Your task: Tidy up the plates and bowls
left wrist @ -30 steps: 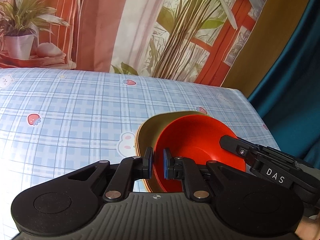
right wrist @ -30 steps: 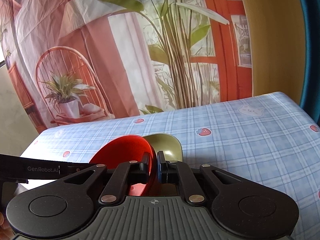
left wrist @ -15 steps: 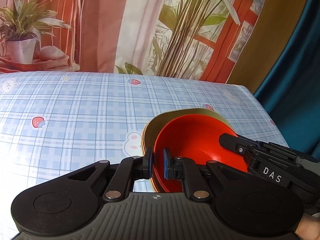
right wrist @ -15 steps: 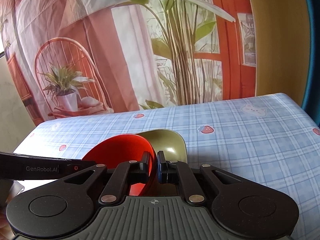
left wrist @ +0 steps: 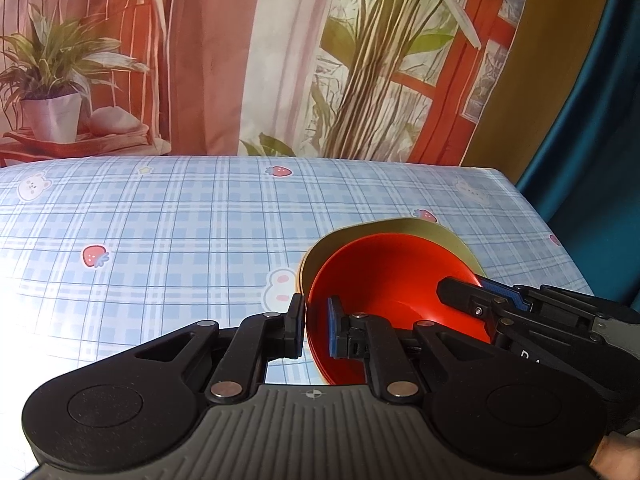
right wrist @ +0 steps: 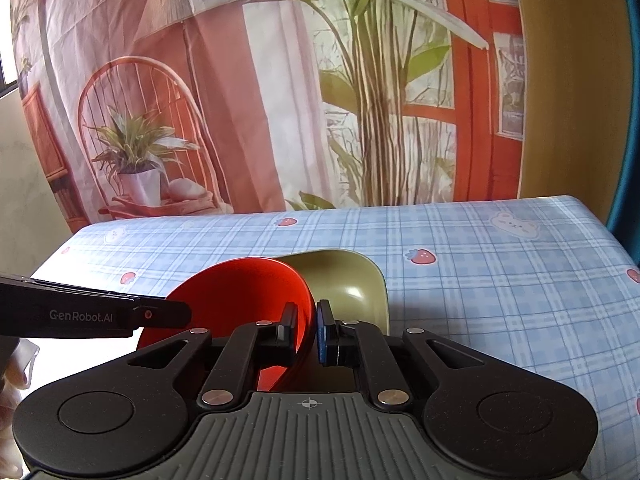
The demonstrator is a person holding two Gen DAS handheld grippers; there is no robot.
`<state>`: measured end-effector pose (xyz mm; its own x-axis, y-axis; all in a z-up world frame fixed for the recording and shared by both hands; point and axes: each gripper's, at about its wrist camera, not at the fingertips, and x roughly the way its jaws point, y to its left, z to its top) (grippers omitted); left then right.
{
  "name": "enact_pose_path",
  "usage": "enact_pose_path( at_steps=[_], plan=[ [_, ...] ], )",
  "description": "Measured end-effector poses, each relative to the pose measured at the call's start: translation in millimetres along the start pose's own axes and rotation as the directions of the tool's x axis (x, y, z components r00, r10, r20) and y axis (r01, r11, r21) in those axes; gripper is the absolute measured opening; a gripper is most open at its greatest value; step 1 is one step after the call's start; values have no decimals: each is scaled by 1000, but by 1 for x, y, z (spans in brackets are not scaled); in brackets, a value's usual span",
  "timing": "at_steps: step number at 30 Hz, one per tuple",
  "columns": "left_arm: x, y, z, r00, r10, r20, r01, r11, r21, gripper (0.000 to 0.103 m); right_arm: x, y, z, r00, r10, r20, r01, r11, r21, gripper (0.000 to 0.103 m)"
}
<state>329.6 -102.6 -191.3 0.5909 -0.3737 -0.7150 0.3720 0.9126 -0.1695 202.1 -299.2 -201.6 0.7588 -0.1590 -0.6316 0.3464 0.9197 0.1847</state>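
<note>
Both grippers clamp the red bowl [left wrist: 384,280] by opposite rim edges: left gripper [left wrist: 316,330] pinches the near-left rim, right gripper [right wrist: 306,334] the near-right rim. Bowl sits nested in the green plate [right wrist: 352,284], dead ahead of both, on the table [left wrist: 160,232]. Neither hand is nearer; probably a straight two-handed lift.

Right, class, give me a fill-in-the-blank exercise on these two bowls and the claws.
1. The red bowl sits inside the ___ bowl.
2. The left claw is shut on the ___ of the nested bowls.
3. The tablecloth is printed with bears and ___.

Missing: green; rim; strawberries
</note>
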Motion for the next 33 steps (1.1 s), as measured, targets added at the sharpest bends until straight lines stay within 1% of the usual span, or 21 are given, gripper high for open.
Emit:
enact_pose_path(
  at_steps=[3, 4, 5, 8, 10, 11, 12, 13, 14, 15, 17, 18, 19, 20, 21, 22, 23, 25, 26, 30, 33],
  plan=[
    [-3, -3, 1, 1000, 20, 1, -20, 1000, 22, 13, 0, 1, 0, 1000, -3, -13, 3, 1000, -3, 12],
    [-5, -3, 1, 1000, 28, 3, -28, 999, 27, 14, -2, 2, 1, 1000, -12, -11, 11, 1000, -5, 17],
    [-7, -3, 2, 999, 40, 7, -40, 999, 33, 16, -4, 3, 1, 1000, -17, -3, 17, 1000, -5, 18],
    [-13, -2, 5, 998, 67, 20, -68, 997, 39, 35, -11, 2, 5, 1000, -28, 10, 28, 1000, -2, 26],
    [-19, -1, 6, 997, 68, 26, -69, 997, 35, 40, -16, 1, 7, 999, -35, 15, 35, 999, -6, 34],
    [-21, -1, 7, 997, 69, 29, -70, 997, 33, 41, -19, 1, 8, 999, -41, 17, 41, 999, -9, 36],
    [-26, -1, 7, 997, 71, 34, -72, 997, 31, 45, -22, 0, 9, 999, -46, 19, 46, 999, -10, 41],
    [-29, 0, 7, 997, 72, 39, -73, 997, 31, 51, -25, -1, 9, 998, -51, 20, 51, 999, -10, 45],
    [-34, 0, 7, 996, 76, 47, -78, 996, 31, 55, -29, -2, 9, 998, -57, 20, 57, 998, -11, 46],
    [-38, 0, 7, 995, 80, 54, -82, 996, 33, 61, -32, -2, 10, 998, -60, 19, 60, 998, -13, 47],
    [-48, -1, 7, 994, 86, 70, -89, 995, 44, 68, -41, -2, 10, 998, -63, 24, 64, 998, -12, 59],
    [-53, -2, 7, 993, 89, 76, -93, 995, 47, 74, -46, -3, 10, 997, -66, 32, 66, 998, -7, 67],
    [-57, -2, 7, 992, 93, 81, -97, 994, 50, 82, -50, -3, 10, 997, -67, 36, 67, 998, -5, 71],
    [-64, -3, 6, 991, 99, 90, -104, 993, 53, 87, -56, -2, 11, 997, -67, 39, 68, 998, -5, 73],
    [-70, -3, 6, 989, 108, 101, -114, 992, 52, 95, -60, -1, 11, 997, -68, 39, 68, 998, -6, 77],
    [-76, -4, 5, 986, 122, 116, -129, 990, 53, 100, -65, 0, 12, 997, -67, 38, 67, 998, -10, 84],
    [-83, -5, 5, 982, 135, 131, -143, 988, 56, 101, -70, 1, 12, 997, -64, 41, 64, 998, -16, 88],
    [-97, -6, 6, 976, 151, 154, -162, 985, 61, 103, -80, 5, 13, 997, -56, 49, 58, 998, -36, 100],
    [-103, -7, 6, 974, 156, 162, -168, 984, 64, 103, -85, 7, 13, 997, -55, 55, 58, 997, -41, 103],
    [-125, -7, 3, 974, 155, 163, -168, 984, 65, 103, -106, 13, 17, 996, -63, 64, 65, 997, -28, 103],
    [-144, -6, -2, 963, 182, 197, -195, 979, 51, 103, -123, 19, 19, 995, -70, 77, 72, 997, -30, 103]
  ],
)
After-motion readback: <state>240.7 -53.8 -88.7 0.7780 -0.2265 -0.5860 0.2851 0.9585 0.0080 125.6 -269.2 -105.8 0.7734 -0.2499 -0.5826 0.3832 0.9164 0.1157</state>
